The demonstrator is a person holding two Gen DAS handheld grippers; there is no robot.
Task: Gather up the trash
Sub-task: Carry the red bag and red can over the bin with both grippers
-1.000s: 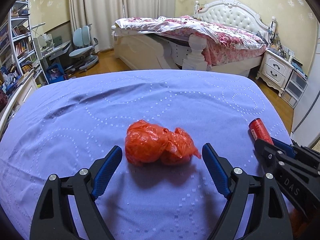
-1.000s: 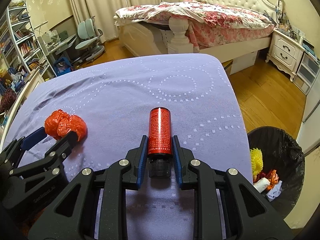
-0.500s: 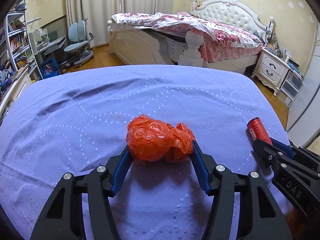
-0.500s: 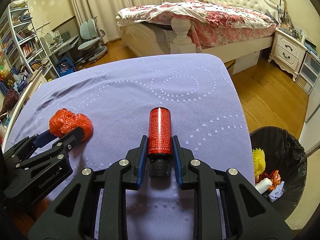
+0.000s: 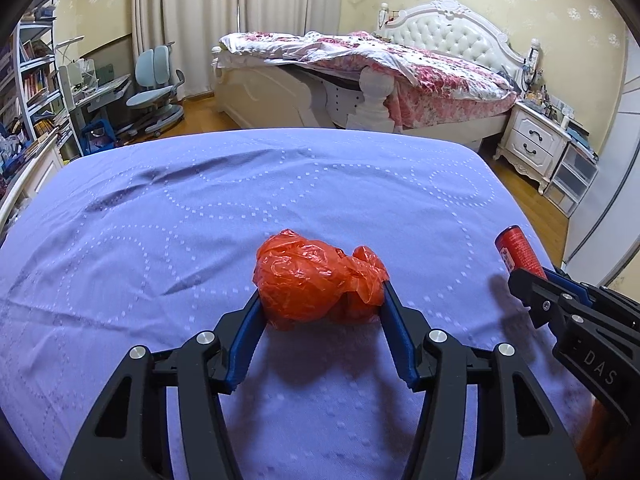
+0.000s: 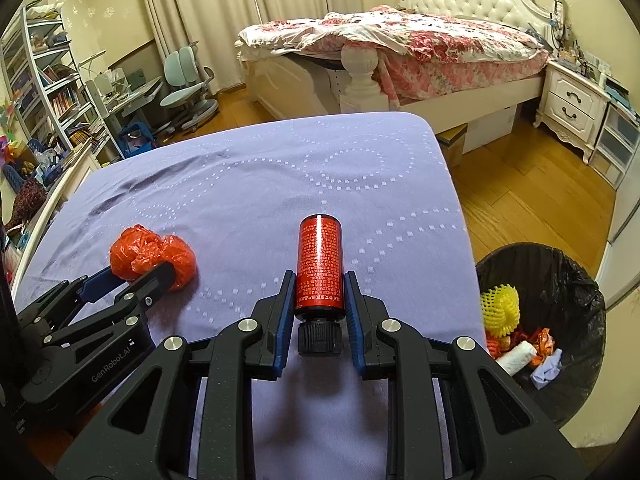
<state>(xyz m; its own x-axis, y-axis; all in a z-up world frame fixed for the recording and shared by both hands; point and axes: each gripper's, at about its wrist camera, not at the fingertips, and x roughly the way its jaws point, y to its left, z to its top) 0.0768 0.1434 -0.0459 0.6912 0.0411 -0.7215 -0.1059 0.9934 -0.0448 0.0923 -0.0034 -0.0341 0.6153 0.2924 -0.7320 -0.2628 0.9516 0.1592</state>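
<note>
I find both grippers loaded and the pick-up step in hand, by my judgement near complete; the left gripper (image 5: 322, 300) has its jaws clamped on a crumpled orange plastic bag (image 5: 316, 282), which sits on the purple-covered worktop (image 5: 200, 220) and bulges forward past the blue pads; the right gripper (image 6: 318, 308) has its jaws closed on a red bottle (image 6: 319, 268), gripped low on the body just above its black cap (image 6: 319, 336), the bottle pointing away from me; whether either item is clear of the cloth I cannot tell; the bin (image 6: 568, 280), lined in black and already holding a yellow foam net (image 6: 502, 310) and assorted scraps, stands on the wooden floor off the right edge of the worktop, near the right gripper and well apart from the left; I judge the next move to be a lift and a carry rightward over that edge, the bottle first, since the right gripper lies between the bag and the bin; the bag is soft and could slip or snag in transit; a bed (image 6: 400, 40), a nightstand (image 6: 576, 108), a desk chair (image 6: 184, 96) and bookshelves (image 6: 44, 92) stand beyond, none in the path.
</note>
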